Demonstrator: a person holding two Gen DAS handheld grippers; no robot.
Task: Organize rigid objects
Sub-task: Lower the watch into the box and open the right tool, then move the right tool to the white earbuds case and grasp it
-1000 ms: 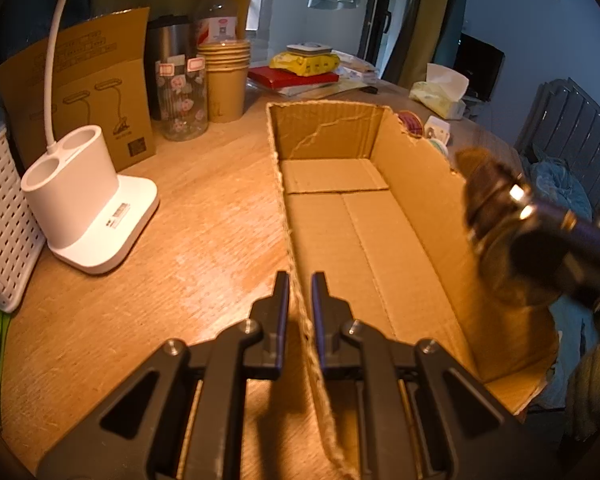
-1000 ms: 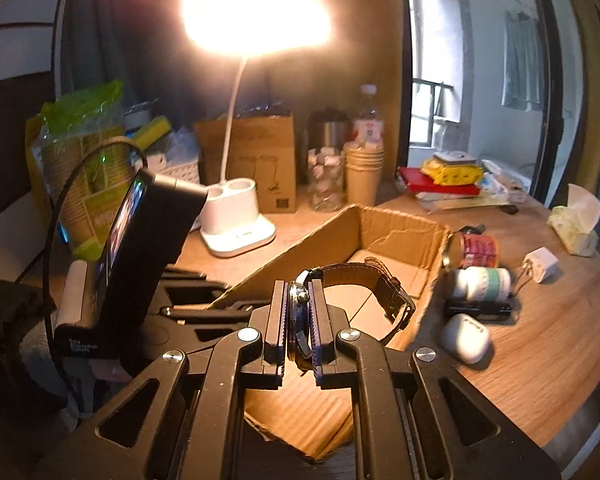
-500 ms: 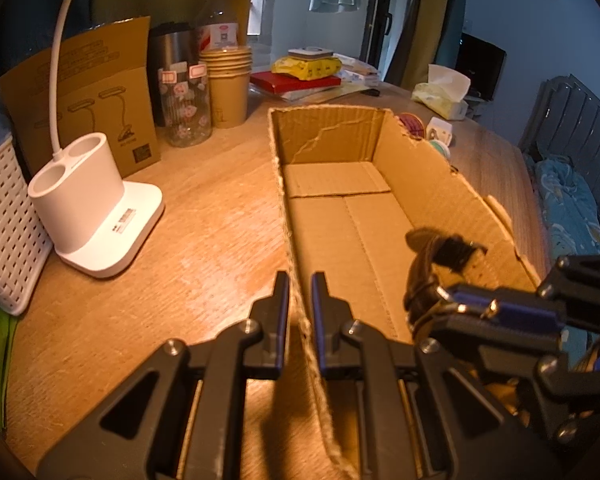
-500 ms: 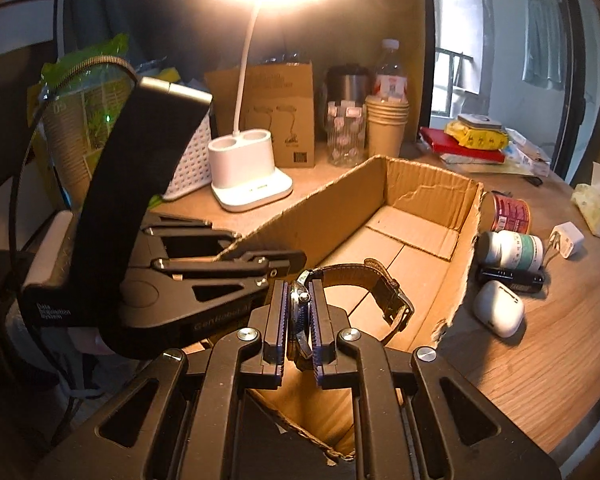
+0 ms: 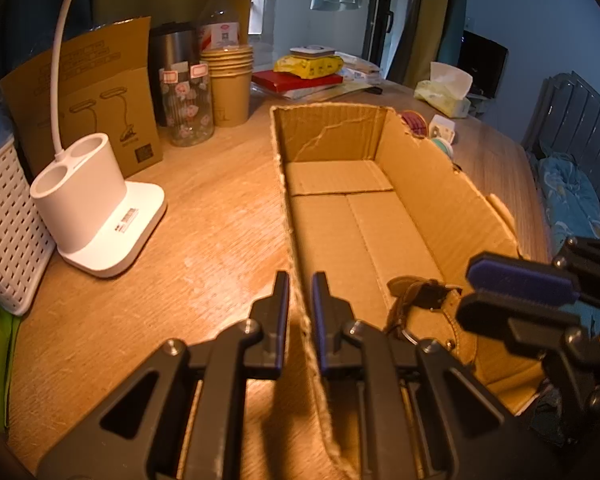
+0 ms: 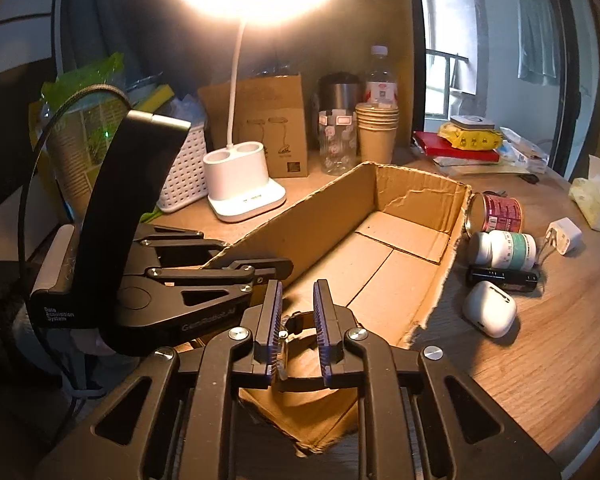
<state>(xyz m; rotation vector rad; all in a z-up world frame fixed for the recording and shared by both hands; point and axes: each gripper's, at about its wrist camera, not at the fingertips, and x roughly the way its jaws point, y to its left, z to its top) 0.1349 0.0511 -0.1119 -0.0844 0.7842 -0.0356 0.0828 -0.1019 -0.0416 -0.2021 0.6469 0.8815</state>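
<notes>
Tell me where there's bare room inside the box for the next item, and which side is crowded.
Most of the cardboard box floor is bare, from the far wall back to the watch at the near end under the right gripper. Outside the right wall it is crowded: can, pill bottle, earbud case.

black phone-like device on left gripper (image 6: pixel 56 314): "Data Acquisition System"
left gripper (image 6: pixel 260 268) black body: "GenRobot.AI", blurred
other labels: too small to read
</notes>
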